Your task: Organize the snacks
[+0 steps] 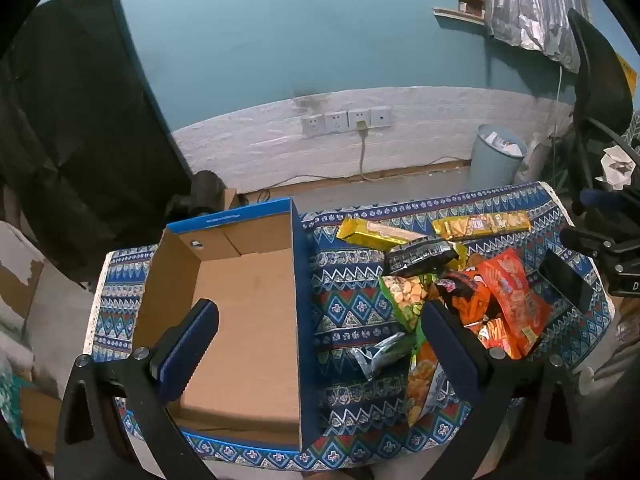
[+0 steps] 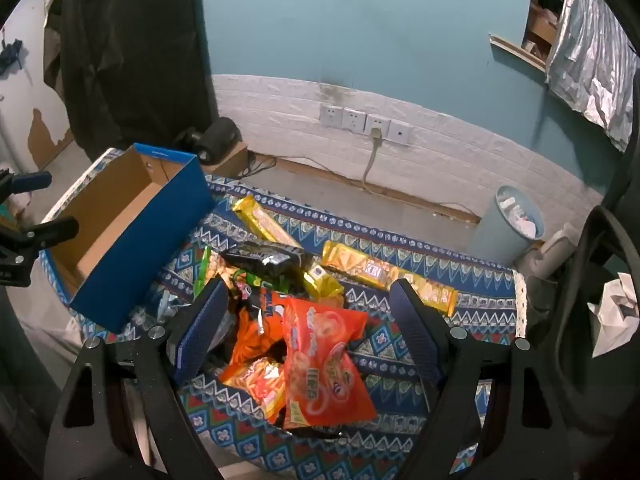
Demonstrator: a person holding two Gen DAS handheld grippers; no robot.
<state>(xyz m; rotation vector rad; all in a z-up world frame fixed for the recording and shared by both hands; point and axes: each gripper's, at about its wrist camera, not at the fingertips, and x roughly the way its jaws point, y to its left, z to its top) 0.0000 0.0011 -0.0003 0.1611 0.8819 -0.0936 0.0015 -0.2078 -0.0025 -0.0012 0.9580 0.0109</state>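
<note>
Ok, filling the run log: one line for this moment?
left gripper open | right gripper open | box empty | snacks on table

Matt cardboard box [image 1: 240, 300]; glossy foil snack packets [image 2: 320, 364]; woven patterned cloth [image 1: 344, 312].

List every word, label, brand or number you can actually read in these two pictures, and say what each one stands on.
No text can be read with certainty.
Blue box: white print along its rim, too small.
Orange snack bag: large lettering, too distorted.
Gold biscuit pack: a logo, blurred.
Black packet: white print, unreadable.
Right gripper: one letter, seemingly "D", cut off by the frame edge.
</note>
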